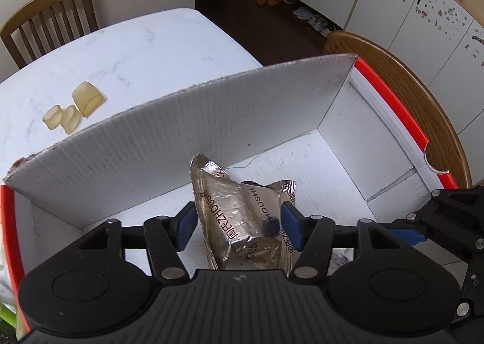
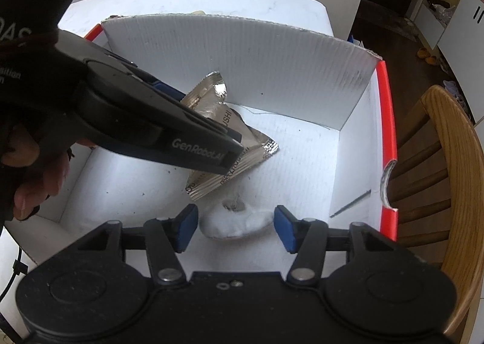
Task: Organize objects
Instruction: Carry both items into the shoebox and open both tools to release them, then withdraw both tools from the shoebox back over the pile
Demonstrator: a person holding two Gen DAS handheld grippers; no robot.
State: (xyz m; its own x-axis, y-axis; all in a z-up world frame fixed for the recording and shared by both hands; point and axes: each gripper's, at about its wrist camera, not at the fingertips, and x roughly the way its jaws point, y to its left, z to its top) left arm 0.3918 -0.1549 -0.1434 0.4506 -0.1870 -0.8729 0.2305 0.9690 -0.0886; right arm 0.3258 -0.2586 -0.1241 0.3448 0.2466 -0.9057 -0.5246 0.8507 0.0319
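Observation:
Shiny foil snack packets [image 1: 224,211] lie in a heap on the floor of a white cardboard box [image 1: 211,132] with a red rim. My left gripper [image 1: 239,226] hangs over them, its blue pads on either side of the heap, the jaws open and not squeezing. In the right wrist view the left gripper [image 2: 234,141] covers part of the packets [image 2: 257,144]. My right gripper [image 2: 236,227] is open around a white crumpled lump [image 2: 233,220] resting on the box floor [image 2: 302,162], with small gaps at both pads.
The box stands on a white marble table [image 1: 136,47]. Three yellowish translucent pieces [image 1: 75,108] lie on the table beyond the tall box flap. Wooden chairs [image 1: 51,20] [image 2: 447,162] stand at the table's sides. A hand [image 2: 39,168] holds the left gripper.

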